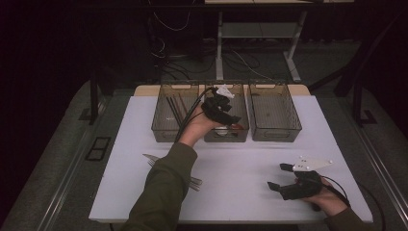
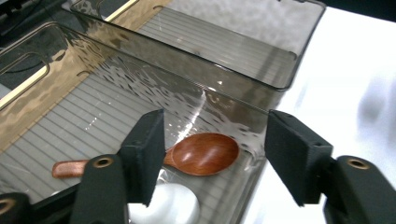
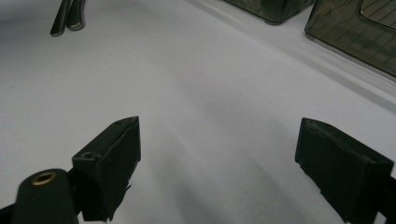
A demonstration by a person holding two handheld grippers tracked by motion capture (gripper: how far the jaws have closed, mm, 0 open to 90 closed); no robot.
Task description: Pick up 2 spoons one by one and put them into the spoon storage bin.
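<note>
1. Nearest the person, at about 4 o'clock on the white table (image 1: 250,192), the right gripper (image 1: 280,176) is idling with its jaws spread and nothing between them; bare tabletop is showing through the gap in its own view.
2. At 7 o'clock, forks (image 1: 195,182) are lying loose beside the person's left sleeve (image 1: 163,187), seemingly awaiting sorting.
3. Toward 12 o'clock, the left gripper (image 2: 212,156) is hovering over the middle bin (image 1: 226,130), jaws spread and gripping nothing. The wooden spoon (image 2: 203,154) is lying on the bin's ribbed floor, bowl close to the near wall, above a white spoon (image 2: 170,205).
4. Farther back, the left bin (image 1: 174,126) is holding dark sticks (image 1: 175,111), probably chopsticks; the right bin (image 1: 274,120) is standing beside the middle one.
5. Risk, as judged: the left jaw is sitting low beside the spoon, so a careless pull-back could be snagging it or knocking the bin's wall and shifting the bin.
</note>
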